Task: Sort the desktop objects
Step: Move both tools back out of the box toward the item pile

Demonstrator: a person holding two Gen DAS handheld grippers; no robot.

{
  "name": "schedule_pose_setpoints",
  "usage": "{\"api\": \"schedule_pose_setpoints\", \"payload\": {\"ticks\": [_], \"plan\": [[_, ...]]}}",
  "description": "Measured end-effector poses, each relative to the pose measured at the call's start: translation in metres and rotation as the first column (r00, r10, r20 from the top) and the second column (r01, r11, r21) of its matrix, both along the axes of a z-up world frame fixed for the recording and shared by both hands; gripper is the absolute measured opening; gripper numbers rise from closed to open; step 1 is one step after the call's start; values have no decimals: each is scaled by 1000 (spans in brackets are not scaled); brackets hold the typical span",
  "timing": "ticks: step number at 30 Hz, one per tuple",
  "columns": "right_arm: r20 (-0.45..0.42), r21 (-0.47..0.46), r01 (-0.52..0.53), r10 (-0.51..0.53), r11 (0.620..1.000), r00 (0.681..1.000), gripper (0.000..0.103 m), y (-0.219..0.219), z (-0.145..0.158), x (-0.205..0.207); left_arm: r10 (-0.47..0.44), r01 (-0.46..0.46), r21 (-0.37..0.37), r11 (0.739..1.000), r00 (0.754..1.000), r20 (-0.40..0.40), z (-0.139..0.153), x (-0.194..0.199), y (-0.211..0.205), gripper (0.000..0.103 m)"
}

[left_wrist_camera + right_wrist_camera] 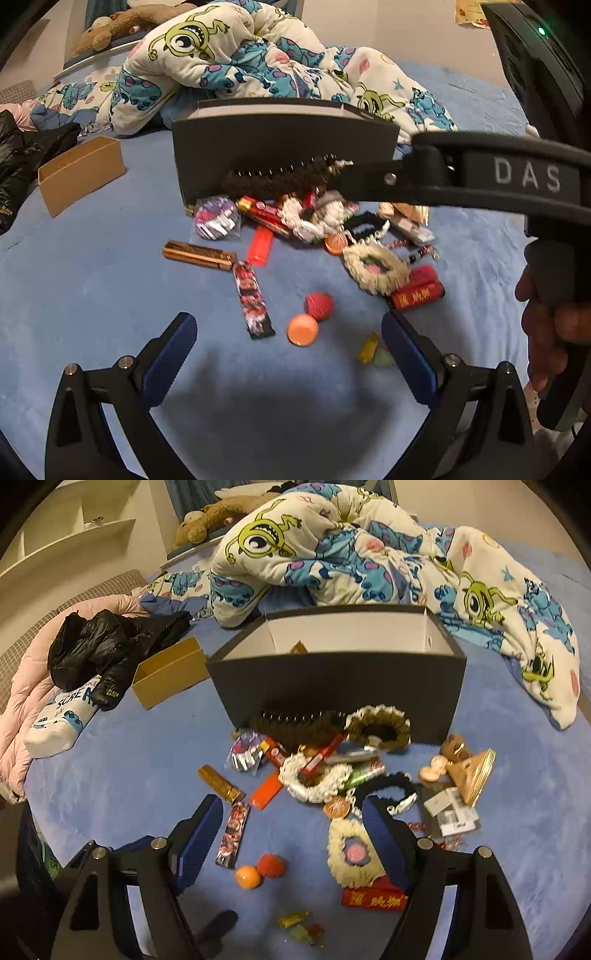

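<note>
A: From the left wrist view, your left gripper [288,362] stood wide with nothing between its blue pads [173,354]. It hung over bare blue bedspread [92,277], just short of the orange ball [303,329] and the red ball [318,305].

B: And the pile itself?

A: It lay spilled against the front wall of the dark grey box [280,147]: a gold tube [199,254], an orange lighter [260,245], a patterned strip packet [253,299], a cream frilled scrunchie [375,269] and red cylinders [417,290]. You'd kept the box right behind them, I judge so each drop would be short. A small cardboard box [81,173] sat apart to the left, likely a second bin.

B: What did the right wrist view give you?

A: Your right gripper [291,834] was also spread wide and empty. One pad [384,842] overlapped the cream frilled scrunchie [351,853] in the view; I couldn't tell whether it touched. The dark grey box [332,686] stood open-topped, nearly empty inside. A brown comb-like clip [295,725] leaned at its base, and a small bear figure [456,747] lay off to the right.

B: So sorting hadn't started?

A: By my reading, barely.
</note>
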State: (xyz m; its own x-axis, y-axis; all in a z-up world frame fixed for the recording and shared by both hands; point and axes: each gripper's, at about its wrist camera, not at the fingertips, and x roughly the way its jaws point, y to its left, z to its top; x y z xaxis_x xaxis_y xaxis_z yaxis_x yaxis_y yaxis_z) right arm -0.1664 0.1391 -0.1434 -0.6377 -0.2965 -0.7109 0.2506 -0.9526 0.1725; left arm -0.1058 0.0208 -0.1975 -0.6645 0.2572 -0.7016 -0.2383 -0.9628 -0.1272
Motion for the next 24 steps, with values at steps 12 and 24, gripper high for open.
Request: {"api": "schedule_pose_setpoints", "payload": {"ticks": [12,24], "plan": [[72,7,-45,44,999,996,80,-2,-36,5,-50,50,38,998,999,18,-27,3,4,101],[157,-9,-89,90,996,984,80,-8,-75,-4,-97,96,44,994,995,17,-50,-23,3,101]]}}
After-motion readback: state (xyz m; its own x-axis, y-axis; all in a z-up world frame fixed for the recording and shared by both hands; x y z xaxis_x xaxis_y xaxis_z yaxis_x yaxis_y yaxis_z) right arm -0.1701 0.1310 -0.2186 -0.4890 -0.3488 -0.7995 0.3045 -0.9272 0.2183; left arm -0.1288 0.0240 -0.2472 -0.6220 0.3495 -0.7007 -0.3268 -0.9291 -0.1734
